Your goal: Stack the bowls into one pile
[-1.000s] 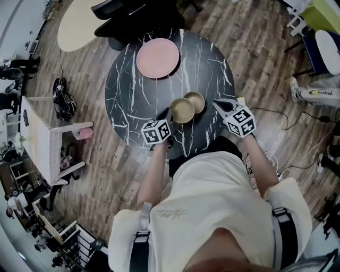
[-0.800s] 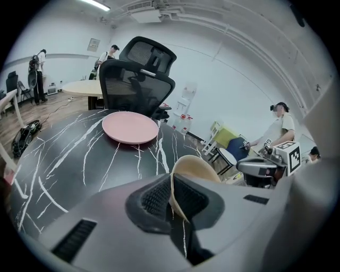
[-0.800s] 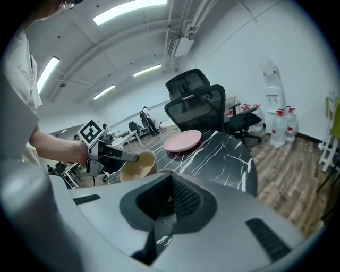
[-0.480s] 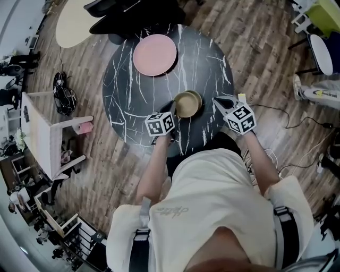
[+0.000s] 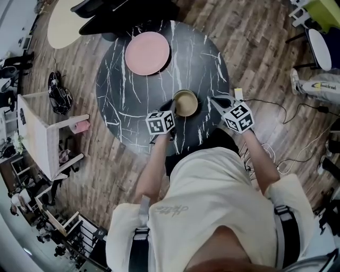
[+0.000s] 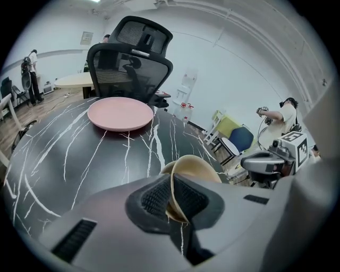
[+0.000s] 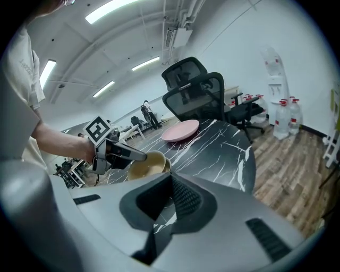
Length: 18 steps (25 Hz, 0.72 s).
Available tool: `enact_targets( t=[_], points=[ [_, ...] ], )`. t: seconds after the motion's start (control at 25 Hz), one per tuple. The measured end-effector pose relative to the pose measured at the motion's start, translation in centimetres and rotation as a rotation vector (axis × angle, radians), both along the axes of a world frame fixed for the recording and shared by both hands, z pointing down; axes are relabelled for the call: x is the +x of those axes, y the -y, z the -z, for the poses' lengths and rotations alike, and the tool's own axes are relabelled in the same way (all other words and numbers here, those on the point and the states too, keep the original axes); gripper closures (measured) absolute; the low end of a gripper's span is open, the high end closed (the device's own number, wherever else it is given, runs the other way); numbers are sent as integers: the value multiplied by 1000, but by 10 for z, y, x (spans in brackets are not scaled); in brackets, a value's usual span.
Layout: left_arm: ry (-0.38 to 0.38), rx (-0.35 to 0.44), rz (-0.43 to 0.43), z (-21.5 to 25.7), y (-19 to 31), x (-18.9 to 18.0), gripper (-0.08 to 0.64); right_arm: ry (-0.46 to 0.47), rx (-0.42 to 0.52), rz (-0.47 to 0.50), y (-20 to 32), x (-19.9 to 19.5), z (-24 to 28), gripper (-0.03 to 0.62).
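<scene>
A tan bowl (image 5: 186, 103) is held by its near rim in my left gripper (image 5: 171, 108), whose jaws are shut on the rim (image 6: 172, 199). It hangs tilted directly over a second tan bowl (image 6: 164, 169), of which only a sliver of rim shows. Whether the two bowls touch I cannot tell. My right gripper (image 5: 214, 101) hovers just right of the bowls, shut with nothing between its pads (image 7: 169, 199). From the right gripper view I see the left gripper (image 7: 114, 151) gripping the bowl (image 7: 146, 166).
The bowls are near the front of a round black marble table (image 5: 127, 90). A pink plate (image 5: 147, 45) lies at its far side. Black office chairs (image 5: 127, 10) stand behind the table. A white rack (image 5: 45, 133) stands on the wood floor to the left.
My left gripper has carried the tan bowl rightward and down, from beside the second bowl to directly over it, so it now covers it. My right gripper has sunk slightly.
</scene>
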<state>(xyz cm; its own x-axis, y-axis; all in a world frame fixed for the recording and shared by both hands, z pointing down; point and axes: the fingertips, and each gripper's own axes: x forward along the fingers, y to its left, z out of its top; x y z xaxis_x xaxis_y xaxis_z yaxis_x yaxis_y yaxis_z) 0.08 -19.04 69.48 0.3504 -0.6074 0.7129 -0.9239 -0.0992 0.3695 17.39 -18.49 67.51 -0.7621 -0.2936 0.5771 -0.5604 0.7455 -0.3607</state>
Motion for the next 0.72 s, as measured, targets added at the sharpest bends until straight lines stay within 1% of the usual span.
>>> enact_targets(
  t=[0.36, 0.72],
  points=[
    [26, -20, -7, -8, 7, 3, 526, -12, -15, 19, 5, 2, -5, 584],
    [47, -44, 13, -19, 5, 0, 526, -13, -32, 39, 2, 2, -12, 584]
  ],
)
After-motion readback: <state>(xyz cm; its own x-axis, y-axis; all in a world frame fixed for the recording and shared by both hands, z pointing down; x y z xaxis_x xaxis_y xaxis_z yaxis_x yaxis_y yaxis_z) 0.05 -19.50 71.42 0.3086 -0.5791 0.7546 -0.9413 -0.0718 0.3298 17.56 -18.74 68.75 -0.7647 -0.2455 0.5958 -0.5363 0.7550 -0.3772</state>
